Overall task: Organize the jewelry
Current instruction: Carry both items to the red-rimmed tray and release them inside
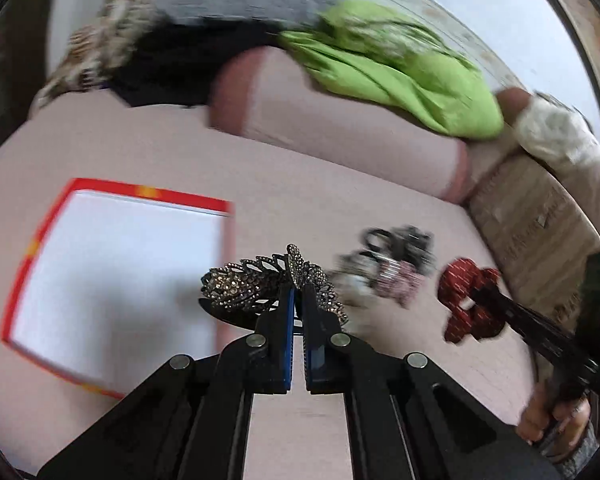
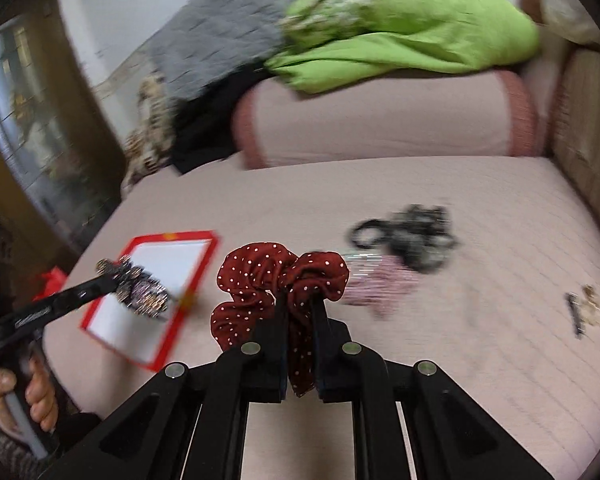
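- The left gripper [image 1: 298,292] is seen at lower centre of the left wrist view, its jaws closed on a rhinestone hair clip [image 1: 260,284] – a dark, leaf-shaped piece held clear of the pink bed cover [image 1: 300,184].
- In the right wrist view the same clip is seen at left of the frame, carried over the near corner of the box lid [image 2: 156,292].
- The right gripper [image 2: 300,308] is shown at lower centre of the right wrist view, its jaws clamped on a dark red, white-dotted scrunchie [image 2: 268,276]; a fold of the fabric hangs down between the fingers.
- A red-rimmed box lid with a white inside [image 1: 112,276] is seen lying flat on the cover at left of the left wrist view.
- A blurred heap of hair accessories [image 2: 408,236] – black loops and a pink patterned piece – is left on the cover at right of centre, apart from both grippers.
- A small clip [image 2: 584,308] is seen lying alone near the right edge.
- A pink bolster [image 2: 380,124] is laid across the upper part of the frame, with a green cloth [image 2: 412,36] heaped on it.
- A hand [image 2: 24,392] is seen at lower left, wrapped round the left gripper's handle.
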